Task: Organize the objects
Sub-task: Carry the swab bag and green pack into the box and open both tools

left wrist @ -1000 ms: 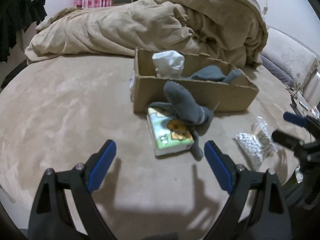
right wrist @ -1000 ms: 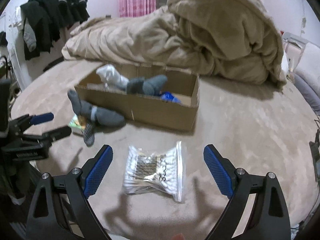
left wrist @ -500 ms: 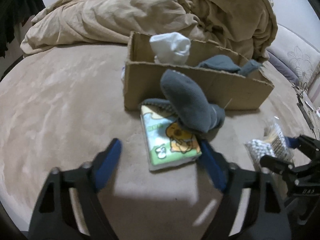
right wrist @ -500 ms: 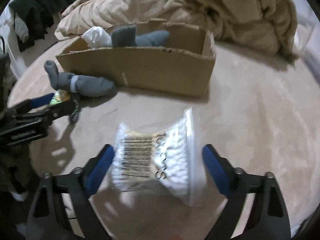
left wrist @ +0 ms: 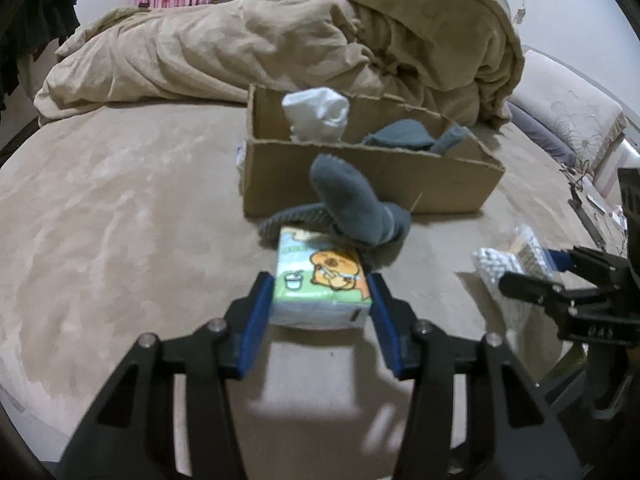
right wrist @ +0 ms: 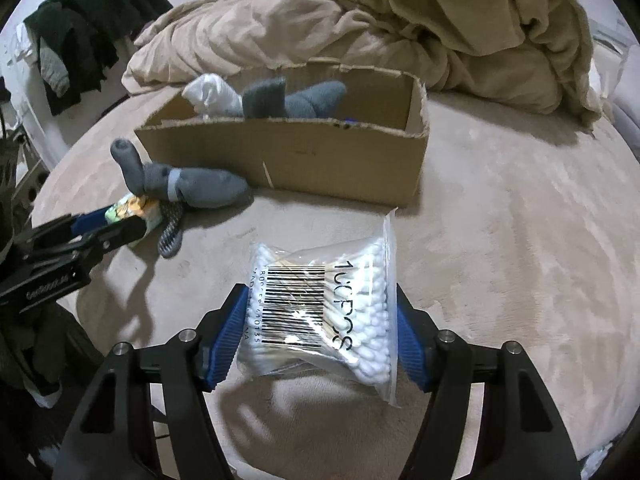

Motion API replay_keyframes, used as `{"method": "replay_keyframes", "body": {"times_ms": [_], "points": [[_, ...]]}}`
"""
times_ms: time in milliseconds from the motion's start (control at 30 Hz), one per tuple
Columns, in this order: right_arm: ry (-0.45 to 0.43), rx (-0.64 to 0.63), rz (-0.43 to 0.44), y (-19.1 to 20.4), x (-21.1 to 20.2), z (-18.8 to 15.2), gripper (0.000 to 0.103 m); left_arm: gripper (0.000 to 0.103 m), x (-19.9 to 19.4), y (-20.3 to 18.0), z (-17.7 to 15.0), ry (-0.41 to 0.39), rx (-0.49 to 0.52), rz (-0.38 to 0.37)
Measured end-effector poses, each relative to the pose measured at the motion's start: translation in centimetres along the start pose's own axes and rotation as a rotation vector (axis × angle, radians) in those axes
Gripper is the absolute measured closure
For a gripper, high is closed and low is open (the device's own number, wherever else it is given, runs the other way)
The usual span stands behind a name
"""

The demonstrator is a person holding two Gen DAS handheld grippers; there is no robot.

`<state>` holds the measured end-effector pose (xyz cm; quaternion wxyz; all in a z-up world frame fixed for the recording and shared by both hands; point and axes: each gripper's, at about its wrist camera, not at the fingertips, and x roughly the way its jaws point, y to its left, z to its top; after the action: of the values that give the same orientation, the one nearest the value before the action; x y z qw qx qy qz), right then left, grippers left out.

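Observation:
A green tissue pack with a cartoon print point(left wrist: 320, 280) lies on the bed in front of a cardboard box point(left wrist: 360, 184). My left gripper point(left wrist: 320, 304) has its blue pads against both sides of the pack. A grey sock point(left wrist: 356, 208) lies partly on the pack's far end. A clear bag of cotton swabs point(right wrist: 320, 304) lies on the bed, and my right gripper point(right wrist: 320, 328) has its pads closed in on both sides of it. The box point(right wrist: 288, 160) holds grey socks point(right wrist: 296, 100) and a white bundle point(right wrist: 212, 94).
A heaped beige duvet point(left wrist: 320, 48) lies behind the box. Dark clothes point(right wrist: 88, 40) hang at the far left. The right gripper and swab bag show at the right of the left wrist view point(left wrist: 560, 292). The bed surface point(right wrist: 520, 240) stretches right of the box.
Both grippers moved forward and down onto their objects and narrowed: the left around the tissue pack, the right around the swab bag.

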<state>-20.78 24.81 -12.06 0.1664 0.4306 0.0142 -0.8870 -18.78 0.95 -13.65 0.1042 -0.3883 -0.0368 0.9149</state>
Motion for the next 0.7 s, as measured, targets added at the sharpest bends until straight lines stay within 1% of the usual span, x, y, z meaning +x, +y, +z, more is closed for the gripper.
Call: {"method": "replay_keyframes", "body": {"times_ms": [200,333,433,533,600,700], "points": [[-0.053,0.016,0.009,0.3,-1.7,1.1,0.033,0.056,-2.3,0.0,0.3,-0.050,0.006,-0.010],[-0.079,0.024,0.021,0.5,-2.3,1.7,0.033,0.056,-2.5,0.3,0.3,-0.050,-0.002,-0.009],[-0.093,0.027,0.024,0.6,-2.6,2.2,0.033,0.056,-2.7,0.4,0.1,-0.052,-0.002,0.006],[-0.101,0.033,0.030,0.6,-2.9,2.5,0.033,0.056,-2.9,0.8,0.1,-0.048,-0.013,-0.001],[-0.111,0.034,0.035,0.6,-3.1,2.7,0.033,0.056,-3.8,0.8,0.4,-0.074,-0.014,-0.005],[-0.124,0.042,0.035,0.6,-3.5,3.1,0.033,0.056,-5.6,0.7,1.1,-0.114,-0.028,-0.029]]}}
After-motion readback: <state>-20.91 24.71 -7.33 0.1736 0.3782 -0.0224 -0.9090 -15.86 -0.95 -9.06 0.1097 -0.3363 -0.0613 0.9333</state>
